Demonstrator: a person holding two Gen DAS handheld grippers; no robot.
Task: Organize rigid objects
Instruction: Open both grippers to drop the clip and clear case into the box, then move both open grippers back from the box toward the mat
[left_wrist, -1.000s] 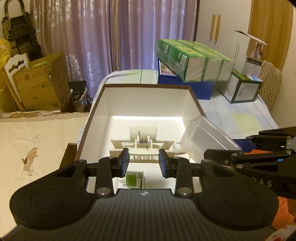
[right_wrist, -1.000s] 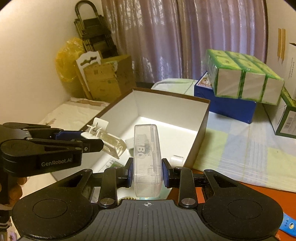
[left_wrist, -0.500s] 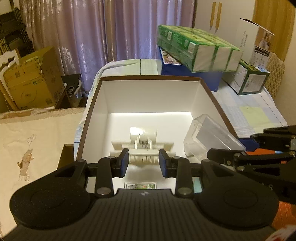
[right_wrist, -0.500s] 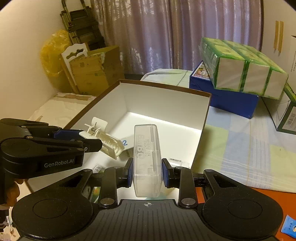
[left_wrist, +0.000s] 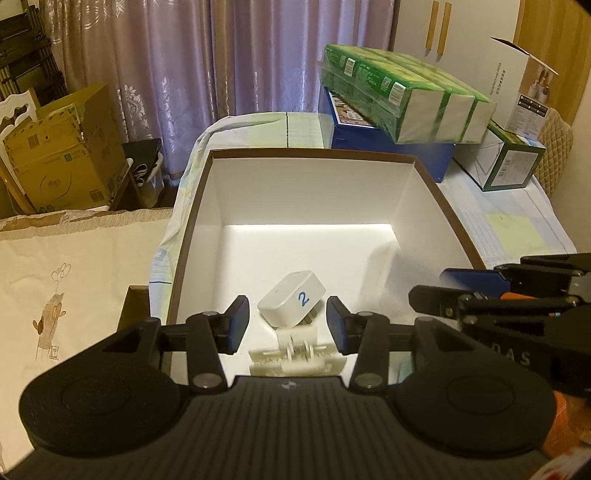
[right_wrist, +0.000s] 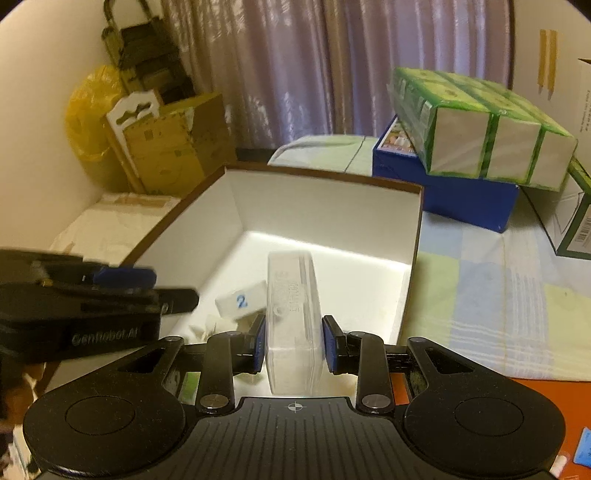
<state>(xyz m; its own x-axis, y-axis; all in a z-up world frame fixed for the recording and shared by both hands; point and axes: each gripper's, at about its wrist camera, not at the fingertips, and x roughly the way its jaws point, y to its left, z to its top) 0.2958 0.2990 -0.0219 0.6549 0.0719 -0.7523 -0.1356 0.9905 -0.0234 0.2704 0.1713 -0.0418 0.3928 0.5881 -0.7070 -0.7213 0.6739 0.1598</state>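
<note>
Taking the open white box (left_wrist: 310, 195) as the landmark and reading from its left side across: the left tool (left_wrist: 288, 325) hangs over the box's near-left floor with its jaws parted. They have just been opening, and the pads press on nothing. The white clip (left_wrist: 297, 356) lies loose on the box floor just below them, beside a white block marked "2" (left_wrist: 293, 302) that rests tilted near the middle of the floor. In the right wrist view the same block (right_wrist: 242, 302) sits just left of the right tool.

Further right, the right tool (right_wrist: 293, 341) is clamped on a clear plastic case (right_wrist: 291, 325), held on edge above the near-right part of the box, not yet on the floor.

By the look of it, the step in hand is dropping items into the box: the clip is delivered, the case is next. That calls for lowering the case to the bare floor right of the numbered block, clear of the right wall, then parting the jaws. The left tool should draw back first, so the two do not crowd each other.

Beyond the box's far-right corner, green-wrapped packs (left_wrist: 406, 99) rest on a blue box (right_wrist: 443, 188).
</note>
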